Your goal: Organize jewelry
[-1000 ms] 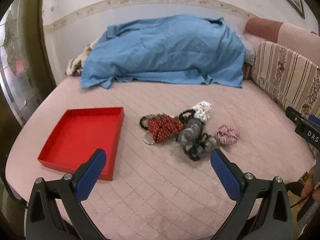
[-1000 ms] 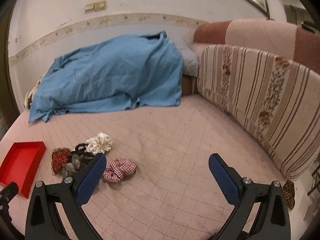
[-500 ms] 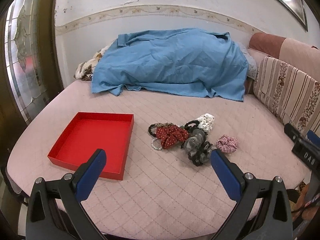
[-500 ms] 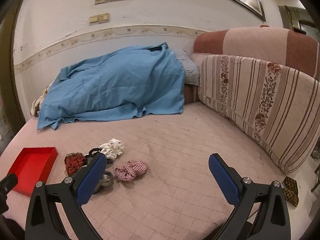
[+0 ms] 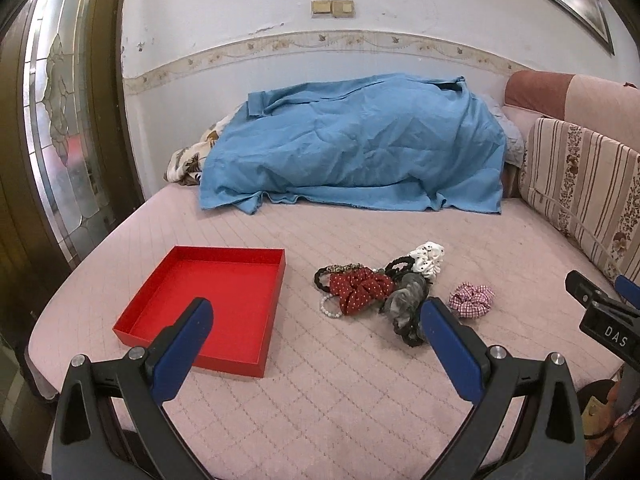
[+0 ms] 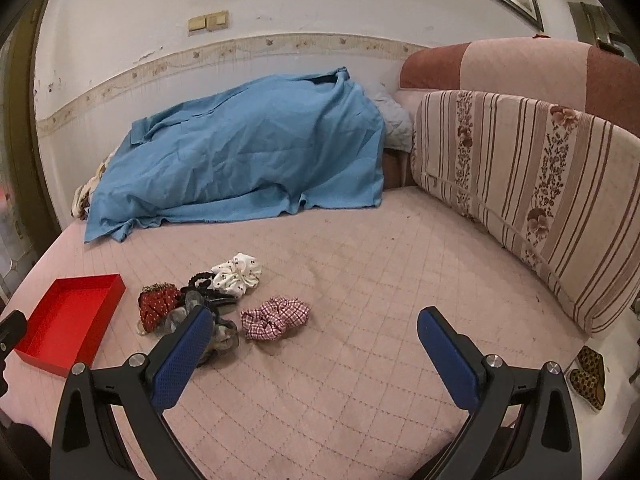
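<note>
Bed (image 5: 360, 392) bare near edge (both grippers spread); red tray (image 5: 208, 304) left.

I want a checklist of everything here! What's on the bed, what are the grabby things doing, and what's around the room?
Surface: pink quilted bed.
Job's things: empty red tray left of a heap: red dotted scrunchie, grey scrunchie, white scrunchie, black hair ties, bead bracelet. Pink checked scrunchie lies apart, right of the heap.
Clutter: blue sheet heaped at the far side.
Grippers: left gripper and right gripper both above the bed, jaws wide, holding nothing.
Cables: nothing seen.
Surroundings: striped floral cushion, glass door, wall switches, patterned slippers on the floor.
</note>
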